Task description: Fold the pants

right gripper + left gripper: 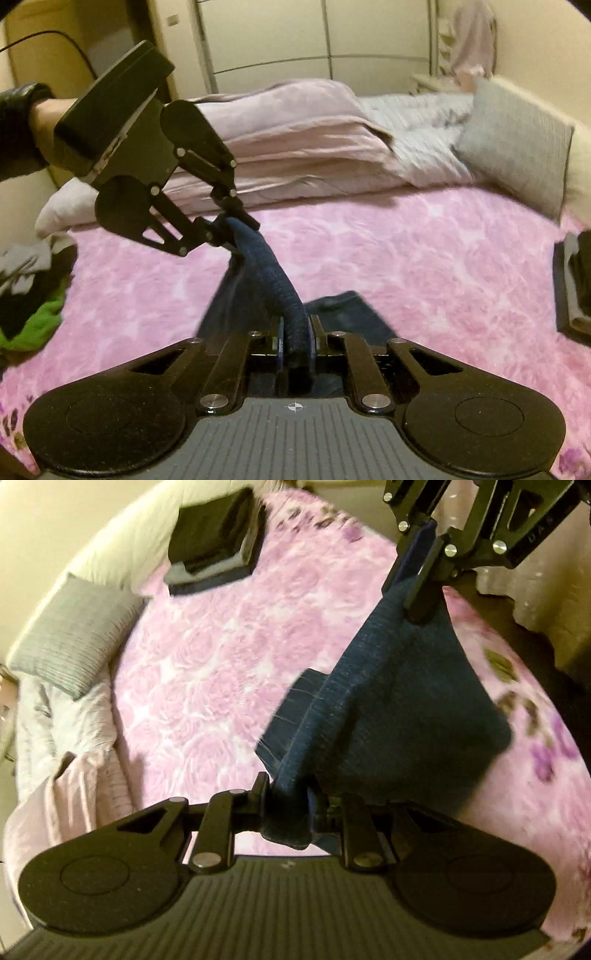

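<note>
Left hand-held gripper (286,799) and right hand-held gripper (424,576) each clamp an edge of the pants (399,701), hanging between them above the bed (207,672); keeping both grips level avoids skewing the fold.

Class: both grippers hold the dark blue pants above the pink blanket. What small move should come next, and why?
Probably lower both together onto the pink blanket: the left gripper and right gripper each pinch the pants, which hang bunched with only their lower part reaching the bed.
</note>
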Demonstrator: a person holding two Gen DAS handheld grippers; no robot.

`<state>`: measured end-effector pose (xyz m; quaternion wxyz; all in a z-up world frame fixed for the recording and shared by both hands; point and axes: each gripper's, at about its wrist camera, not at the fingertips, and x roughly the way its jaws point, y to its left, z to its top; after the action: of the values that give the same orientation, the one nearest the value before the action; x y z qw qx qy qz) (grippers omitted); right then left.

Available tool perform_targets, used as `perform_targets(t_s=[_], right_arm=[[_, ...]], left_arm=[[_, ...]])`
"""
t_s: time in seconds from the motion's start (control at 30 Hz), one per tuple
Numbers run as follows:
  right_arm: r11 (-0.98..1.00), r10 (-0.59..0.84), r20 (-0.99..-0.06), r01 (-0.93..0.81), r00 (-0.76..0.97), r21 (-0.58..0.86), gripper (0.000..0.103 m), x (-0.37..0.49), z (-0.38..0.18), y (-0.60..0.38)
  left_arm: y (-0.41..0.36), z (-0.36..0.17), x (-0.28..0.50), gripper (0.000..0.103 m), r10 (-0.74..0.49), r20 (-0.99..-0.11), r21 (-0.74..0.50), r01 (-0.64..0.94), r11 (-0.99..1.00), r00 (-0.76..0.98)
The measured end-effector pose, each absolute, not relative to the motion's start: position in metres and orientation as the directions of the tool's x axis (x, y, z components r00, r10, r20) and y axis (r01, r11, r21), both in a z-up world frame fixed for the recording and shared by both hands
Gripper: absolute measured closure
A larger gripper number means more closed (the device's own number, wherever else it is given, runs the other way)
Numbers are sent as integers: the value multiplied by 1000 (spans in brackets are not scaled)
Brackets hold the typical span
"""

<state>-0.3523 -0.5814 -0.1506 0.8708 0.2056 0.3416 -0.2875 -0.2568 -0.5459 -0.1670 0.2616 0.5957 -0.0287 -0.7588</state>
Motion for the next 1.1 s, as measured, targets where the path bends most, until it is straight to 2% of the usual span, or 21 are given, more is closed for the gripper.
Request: perform_targets(t_s=[0.13, 0.2, 0.23, 0.27, 0.37, 0.47, 0.57, 0.63, 0.73, 0.8, 0.83, 0.87, 1.1], right_arm=[[693, -280, -734, 659, 619, 292, 95, -382, -199, -663], [653, -244, -745, 673, 622, 348, 95, -395, -229, -696], [628, -228, -753, 684, 618, 371, 95, -399, -248, -711], [600, -214, -757, 695, 618, 398, 95, -406, -265, -723], [475, -173, -757, 727, 630, 496, 95, -422, -319, -759], [409, -163, -755, 740, 635, 535, 95, -433, -346, -778], [369, -148, -755, 744, 638, 557, 95, -440, -361, -788], [365, -142, -756, 744, 639, 560, 95, -440, -365, -789], [383, -160, -764, 753, 625, 535, 93, -439, -364, -784], [379, -188, -772, 770, 607, 513, 86, -439, -361, -778], [371, -216, -780, 788, 587, 490, 73, -437, -357, -774], [360, -243, -787, 806, 568, 470, 66, -434, -357, -772], [247, -357, -745, 826, 564, 507, 60, -448, -298, -658]], left_arm=[[-615, -210, -272, 86, -351, -928, 274, 405, -872, -126], [-643, -238, -277, 81, -310, -944, 232, 441, -867, -112], [-657, -254, -278, 74, -304, -948, 225, 472, -853, -98], [-670, -268, -277, 72, -307, -948, 225, 506, -832, -82], [-692, -300, -263, 74, -320, -947, 235, 617, -751, -29], [-692, -306, -250, 75, -317, -948, 211, 683, -699, -31], [-683, -307, -245, 75, -282, -953, 107, 746, -657, -112], [-680, -321, -245, 75, -253, -960, 70, 767, -637, -123], [-674, -355, -254, 74, -230, -971, 98, 753, -650, -72], [-674, -367, -252, 72, -224, -972, 84, 775, -626, -75], [-674, -366, -250, 72, -226, -971, 77, 786, -614, -82], [-672, -363, -248, 72, -230, -969, 76, 788, -611, -85], [-620, -312, -217, 74, -320, -944, 143, 783, -605, -75]])
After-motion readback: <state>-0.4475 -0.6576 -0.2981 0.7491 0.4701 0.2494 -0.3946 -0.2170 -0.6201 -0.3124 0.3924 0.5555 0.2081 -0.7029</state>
